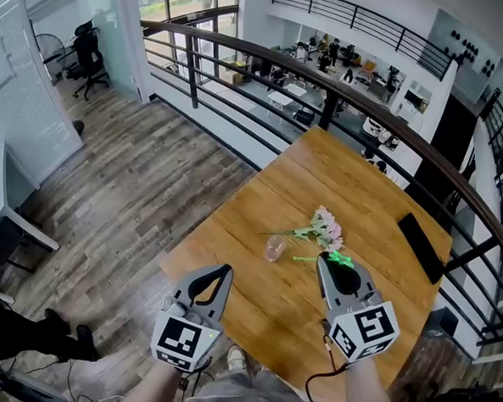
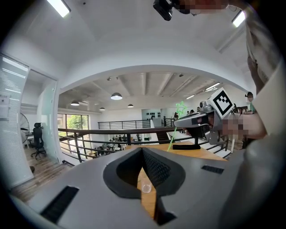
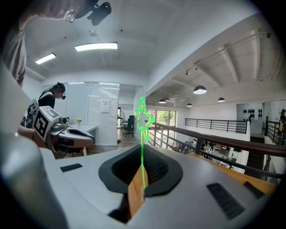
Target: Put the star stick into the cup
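Note:
My right gripper (image 1: 326, 257) is shut on the green star stick (image 1: 337, 259), held a little above the wooden table (image 1: 267, 310). In the right gripper view the stick (image 3: 142, 157) rises upright from the closed jaws, its star outline at the top. The clear cup (image 1: 275, 249) stands on the table just left of and beyond that gripper, apart from it. My left gripper (image 1: 225, 272) hovers at the table's near left, shut with nothing in it. Below its jaws the cup (image 2: 146, 188) shows in the left gripper view, and the right gripper (image 2: 178, 126) with the stick is at the upper right.
A bunch of pink flowers (image 1: 326, 227) with green stems lies just beyond the cup. A flat black object (image 1: 420, 246) rests near the table's right edge. A dark railing (image 1: 356, 104) runs behind the table, with a drop to a lower floor beyond.

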Tool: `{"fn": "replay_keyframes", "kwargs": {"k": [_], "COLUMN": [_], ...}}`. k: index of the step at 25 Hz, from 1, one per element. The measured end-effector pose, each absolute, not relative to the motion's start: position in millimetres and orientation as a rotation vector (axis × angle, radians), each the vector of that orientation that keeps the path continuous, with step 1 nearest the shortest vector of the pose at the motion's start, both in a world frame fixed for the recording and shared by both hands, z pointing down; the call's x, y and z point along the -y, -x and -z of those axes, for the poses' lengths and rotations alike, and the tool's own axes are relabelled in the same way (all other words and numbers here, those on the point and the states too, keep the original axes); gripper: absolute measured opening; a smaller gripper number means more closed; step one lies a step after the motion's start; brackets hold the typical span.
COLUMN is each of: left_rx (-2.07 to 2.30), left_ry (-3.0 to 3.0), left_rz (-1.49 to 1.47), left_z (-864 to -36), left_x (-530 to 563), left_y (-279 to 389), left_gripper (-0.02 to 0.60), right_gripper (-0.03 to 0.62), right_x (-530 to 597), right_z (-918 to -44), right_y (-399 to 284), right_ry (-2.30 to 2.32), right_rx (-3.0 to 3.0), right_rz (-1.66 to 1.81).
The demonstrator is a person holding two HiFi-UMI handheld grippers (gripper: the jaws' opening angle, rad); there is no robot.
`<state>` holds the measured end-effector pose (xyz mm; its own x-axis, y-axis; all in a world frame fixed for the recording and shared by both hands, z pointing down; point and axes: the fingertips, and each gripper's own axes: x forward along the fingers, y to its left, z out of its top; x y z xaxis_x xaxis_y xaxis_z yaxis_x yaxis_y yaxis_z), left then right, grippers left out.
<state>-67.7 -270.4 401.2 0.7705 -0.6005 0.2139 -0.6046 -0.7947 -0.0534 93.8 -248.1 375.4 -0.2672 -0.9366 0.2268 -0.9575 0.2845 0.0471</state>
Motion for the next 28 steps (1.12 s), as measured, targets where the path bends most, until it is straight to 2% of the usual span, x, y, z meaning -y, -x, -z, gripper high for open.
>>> {"fn": "replay_keyframes", "kwargs": {"k": [14, 28], "left_rx": [1.052, 0.968], "left_ry": [-2.932, -2.857], "left_rz": [-0.372, -0.509], "left_z": [-411.2, -482.0], "left_x": [321.0, 344.0], "left_y": [40.6, 18.7], "left_gripper": [0.015, 0.015], "right_gripper": [0.038, 0.038], "right_x": [312.4, 349.4], "right_z": [-383.7, -487.8], "right_y": [-102.6, -95.4], "right_ry": [-1.733, -1.625], "right_rx": [2.400, 2.310], "right_rz": [-0.209, -0.354]}}
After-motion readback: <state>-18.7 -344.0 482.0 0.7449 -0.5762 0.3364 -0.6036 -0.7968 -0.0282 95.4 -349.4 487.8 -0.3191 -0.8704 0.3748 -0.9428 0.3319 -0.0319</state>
